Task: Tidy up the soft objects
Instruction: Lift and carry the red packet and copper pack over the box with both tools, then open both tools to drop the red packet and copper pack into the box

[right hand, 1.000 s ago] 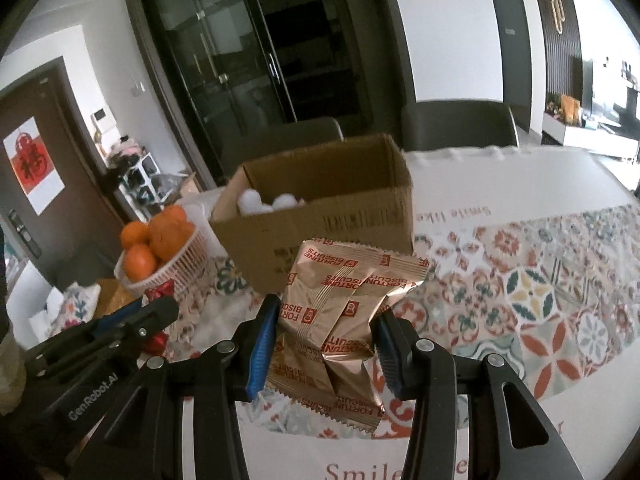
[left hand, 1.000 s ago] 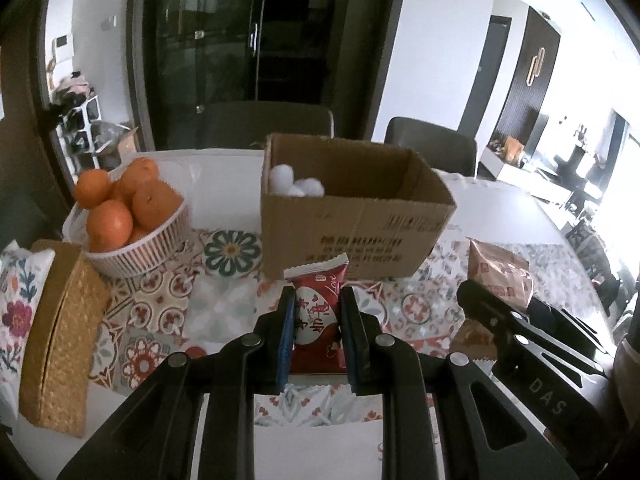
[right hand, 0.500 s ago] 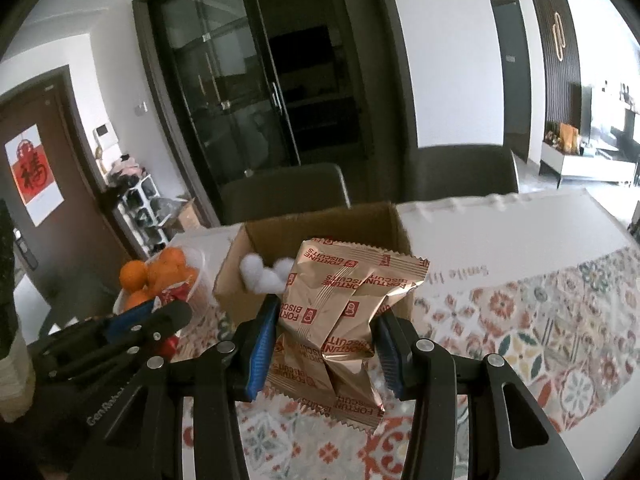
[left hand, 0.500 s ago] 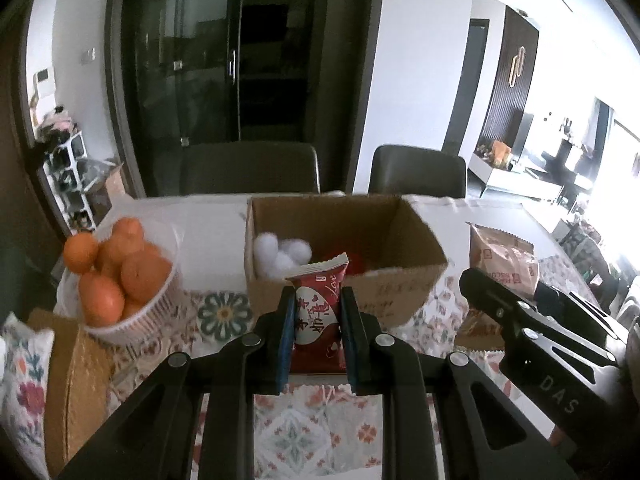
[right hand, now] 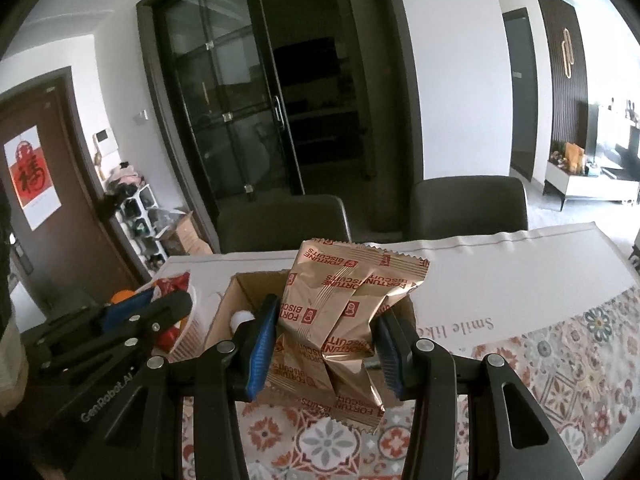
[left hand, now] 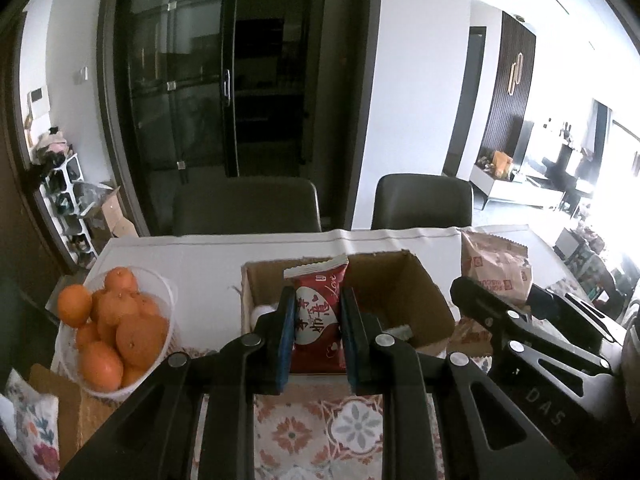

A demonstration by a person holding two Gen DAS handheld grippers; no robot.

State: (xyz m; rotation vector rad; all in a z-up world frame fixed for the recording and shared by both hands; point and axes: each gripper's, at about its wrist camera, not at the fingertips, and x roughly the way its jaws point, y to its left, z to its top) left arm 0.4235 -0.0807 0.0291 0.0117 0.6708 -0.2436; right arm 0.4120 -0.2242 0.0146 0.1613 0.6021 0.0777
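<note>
My left gripper (left hand: 316,312) is shut on a red snack packet (left hand: 317,312) and holds it above the near edge of the open cardboard box (left hand: 424,300). My right gripper (right hand: 326,334) is shut on gold Fortune Biscuits packets (right hand: 340,312) and holds them over the same box (right hand: 232,304). White soft balls (right hand: 240,318) lie inside the box. In the left wrist view the right gripper (left hand: 528,332) and its gold packets (left hand: 496,272) show at the right. In the right wrist view the left gripper (right hand: 120,328) shows at the left.
A white basket of oranges (left hand: 112,320) stands left of the box. A woven box (left hand: 72,408) and floral cloth (left hand: 28,428) lie at the near left. The table has a patterned runner (right hand: 560,360). Two dark chairs (left hand: 420,200) stand behind the table.
Both grippers have risen and moved forward with their packets, from in front of the box to above it. The view now looks down into the box.
</note>
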